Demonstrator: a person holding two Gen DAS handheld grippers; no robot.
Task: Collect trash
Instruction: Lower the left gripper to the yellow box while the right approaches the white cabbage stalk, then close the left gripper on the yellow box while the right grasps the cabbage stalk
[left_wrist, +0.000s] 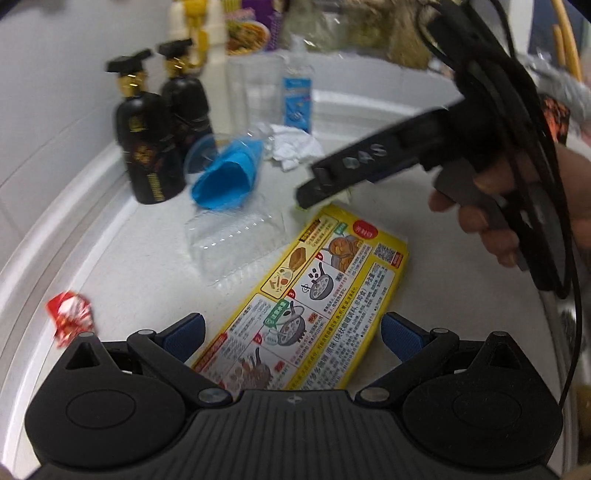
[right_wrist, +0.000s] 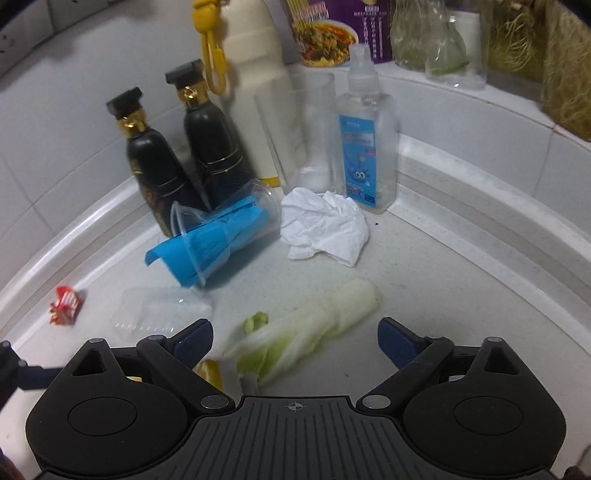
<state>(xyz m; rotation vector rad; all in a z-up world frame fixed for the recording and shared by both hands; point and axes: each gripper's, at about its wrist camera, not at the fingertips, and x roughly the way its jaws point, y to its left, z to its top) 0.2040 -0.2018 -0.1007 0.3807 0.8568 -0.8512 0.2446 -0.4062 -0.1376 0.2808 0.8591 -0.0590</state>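
Trash lies on a white counter. A yellow printed box lies flat, its near end between the open fingers of my left gripper. My right gripper is open over a pale cabbage leaf; it also shows in the left wrist view, above the box's far end. A clear cup stuffed with blue plastic lies on its side. A crumpled white tissue, a clear plastic tray and a red wrapper lie nearby.
Two black bottles, a cream bottle, a clear glass and a clear sanitizer bottle stand at the back by the tiled wall. Food packets sit on the ledge behind.
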